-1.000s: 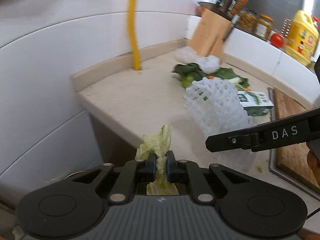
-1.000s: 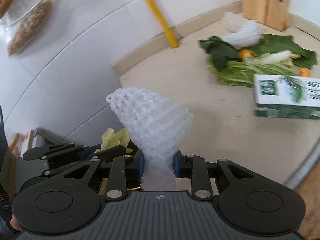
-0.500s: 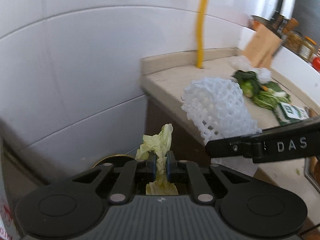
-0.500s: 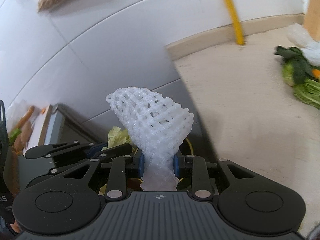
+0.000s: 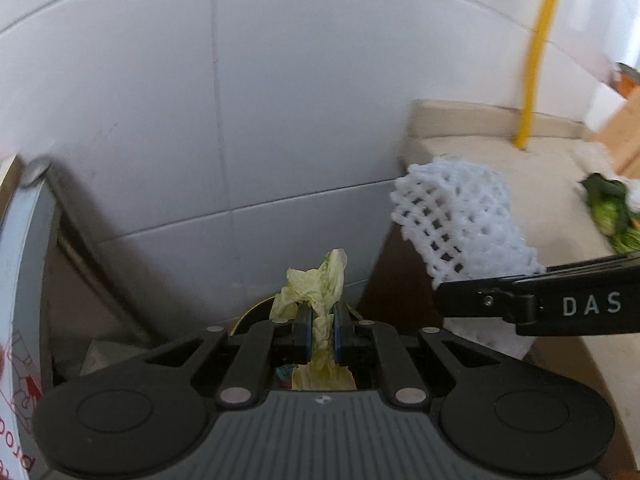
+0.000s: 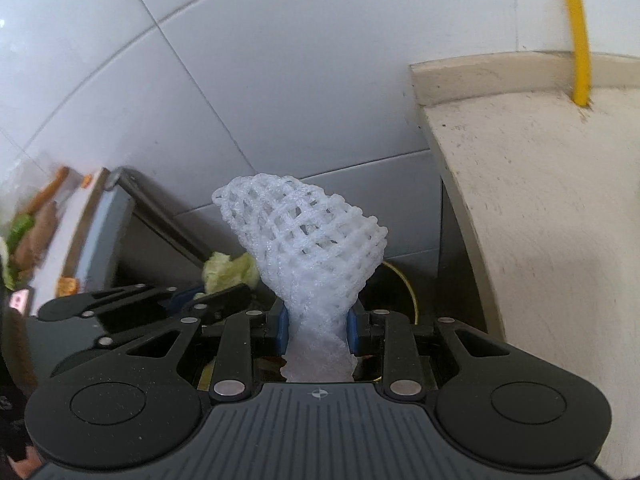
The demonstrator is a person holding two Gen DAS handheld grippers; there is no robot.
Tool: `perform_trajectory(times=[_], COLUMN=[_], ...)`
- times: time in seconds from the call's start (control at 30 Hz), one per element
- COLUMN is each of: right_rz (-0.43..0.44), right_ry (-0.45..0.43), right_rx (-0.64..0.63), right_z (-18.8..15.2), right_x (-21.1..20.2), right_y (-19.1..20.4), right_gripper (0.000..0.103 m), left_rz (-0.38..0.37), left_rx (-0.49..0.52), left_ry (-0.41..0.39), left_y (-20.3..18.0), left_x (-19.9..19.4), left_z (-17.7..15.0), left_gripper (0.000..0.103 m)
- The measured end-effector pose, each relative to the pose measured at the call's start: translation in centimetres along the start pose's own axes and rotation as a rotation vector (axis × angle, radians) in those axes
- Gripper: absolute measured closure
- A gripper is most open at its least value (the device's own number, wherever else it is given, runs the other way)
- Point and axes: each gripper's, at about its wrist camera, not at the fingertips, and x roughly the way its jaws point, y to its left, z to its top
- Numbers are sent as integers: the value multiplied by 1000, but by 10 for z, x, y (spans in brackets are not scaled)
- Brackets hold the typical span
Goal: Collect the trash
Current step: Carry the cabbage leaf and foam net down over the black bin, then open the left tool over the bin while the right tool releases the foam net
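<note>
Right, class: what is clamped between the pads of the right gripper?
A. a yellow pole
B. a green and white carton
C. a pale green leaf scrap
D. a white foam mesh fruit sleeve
D: in the right wrist view the right gripper pinches the narrow end of the white foam mesh fruit sleeve, which fans out above its pads.

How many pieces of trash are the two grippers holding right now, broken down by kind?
Leafy scrap: 1, the pale green lettuce leaf pinched in the left gripper.
Foam packaging: 1, the white foam fruit net clamped in the right gripper.
Total: 2 pieces held, one per gripper.
</note>
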Motion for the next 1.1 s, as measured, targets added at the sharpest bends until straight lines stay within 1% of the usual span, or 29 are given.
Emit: perform_trajectory(times=[0.07,0.23,0.57,0.7,0.8,0.83,0.9,0.97,1.03,1.1], right_rz=[22,40,35,28,16,15,3,-8,-2,-3], right_ry=[26,79,159,186,205,215,220,230,246,246], right_rx=[8,2,1,1,-2,-4,5,13,19,19], right_z=[4,11,21,24,25,26,26,27,28,28], right_x=[10,34,85,104,119,125,137,147,153,154], right_y=[-5,-10,-18,-20,-22,-23,-21,-23,-25,-26], right_gripper=[69,69,67,67,66,63,62,54,52,47], left_rz=[21,59,122,153,160,165,177,179,181,185], left_rx=[-27,-66,-111,-134,-149,-151,-154,-164,-178,-184], left_ry=[16,52,116,121,134,137,142,146,147,145], left_y=[4,8,15,19,21,22,22,23,26,28], left_x=[7,25,60,74,86,89,94,95,94,92], left_z=[0,0,2,5,8,9,11,11,10,10], left_gripper=[97,97,97,97,97,96,96,96,96,95])
